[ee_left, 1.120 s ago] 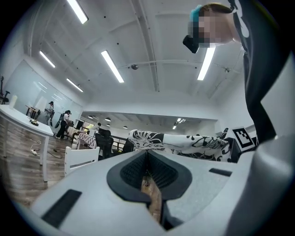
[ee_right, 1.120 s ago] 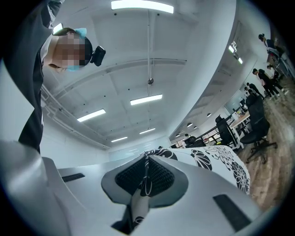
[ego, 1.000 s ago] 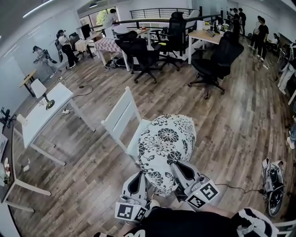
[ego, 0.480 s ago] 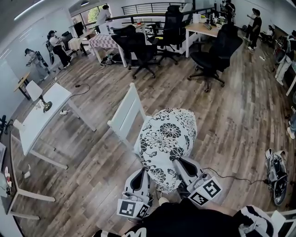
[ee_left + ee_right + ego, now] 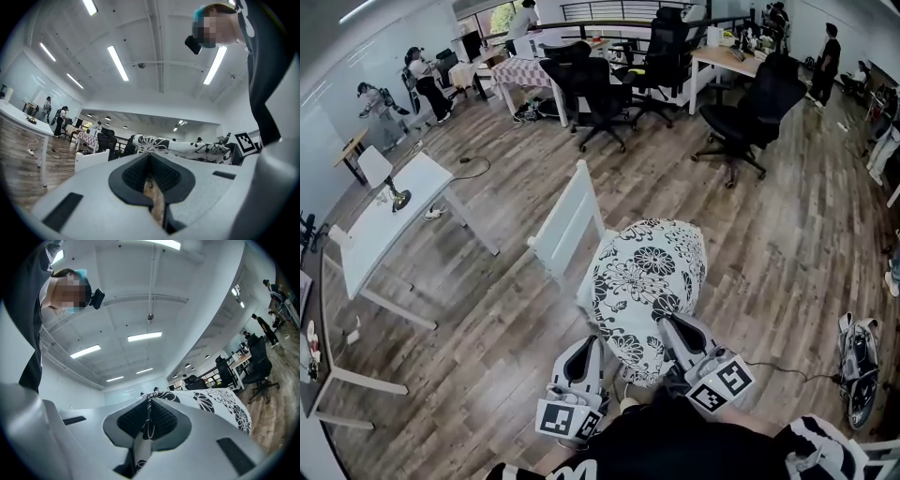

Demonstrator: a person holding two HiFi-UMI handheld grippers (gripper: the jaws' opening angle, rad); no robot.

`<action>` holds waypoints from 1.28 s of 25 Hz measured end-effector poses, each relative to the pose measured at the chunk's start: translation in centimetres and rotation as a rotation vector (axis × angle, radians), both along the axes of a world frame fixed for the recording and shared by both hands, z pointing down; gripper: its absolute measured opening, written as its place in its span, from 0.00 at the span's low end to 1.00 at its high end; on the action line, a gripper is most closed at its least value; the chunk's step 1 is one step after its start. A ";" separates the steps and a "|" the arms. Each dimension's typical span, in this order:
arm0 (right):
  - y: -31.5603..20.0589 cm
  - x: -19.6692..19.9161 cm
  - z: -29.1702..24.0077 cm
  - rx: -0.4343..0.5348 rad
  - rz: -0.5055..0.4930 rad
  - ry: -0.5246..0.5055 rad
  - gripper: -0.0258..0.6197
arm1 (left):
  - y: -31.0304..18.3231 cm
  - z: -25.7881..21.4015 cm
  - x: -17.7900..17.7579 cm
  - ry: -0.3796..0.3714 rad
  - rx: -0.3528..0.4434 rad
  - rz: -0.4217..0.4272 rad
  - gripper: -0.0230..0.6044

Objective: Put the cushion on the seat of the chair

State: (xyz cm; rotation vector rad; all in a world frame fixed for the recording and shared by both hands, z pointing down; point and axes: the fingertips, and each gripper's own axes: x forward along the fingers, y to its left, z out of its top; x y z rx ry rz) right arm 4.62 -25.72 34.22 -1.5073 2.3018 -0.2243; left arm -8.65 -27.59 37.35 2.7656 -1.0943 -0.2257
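Observation:
A white cushion with a black flower print hangs over the seat of a white slatted chair and hides most of that seat. My left gripper is shut on the cushion's near left edge. My right gripper is shut on its near right edge. In the left gripper view the cushion stretches away to the right from the closed left gripper. In the right gripper view the right gripper has printed fabric pinched in it, and the cushion spreads beyond.
A white table with a small lamp stands to the left on the wooden floor. Black office chairs and desks fill the back, with several people there. A bag and a cable lie on the floor at the right.
The cushion stays held by both grippers and has shifted slightly further over the chair seat. The head view has swung a little, so the chair sits more to the right.

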 end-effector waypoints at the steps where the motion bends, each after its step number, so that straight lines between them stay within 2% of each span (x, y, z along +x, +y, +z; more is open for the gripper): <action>1: -0.4 0.1 0.1 -0.006 -0.004 -0.001 0.09 | -0.2 0.0 -0.2 0.003 -0.004 -0.013 0.05; 18: -7.1 1.9 5.6 -0.143 -0.087 0.006 0.09 | -1.9 2.0 -2.1 0.002 -0.095 -0.200 0.05; 26: -11.0 3.0 11.1 -0.218 -0.087 0.069 0.09 | -0.9 4.5 -3.7 -0.035 -0.147 -0.283 0.05; 32: -14.3 2.5 15.6 -0.270 -0.106 0.139 0.09 | -0.7 4.7 -5.5 -0.048 -0.186 -0.375 0.05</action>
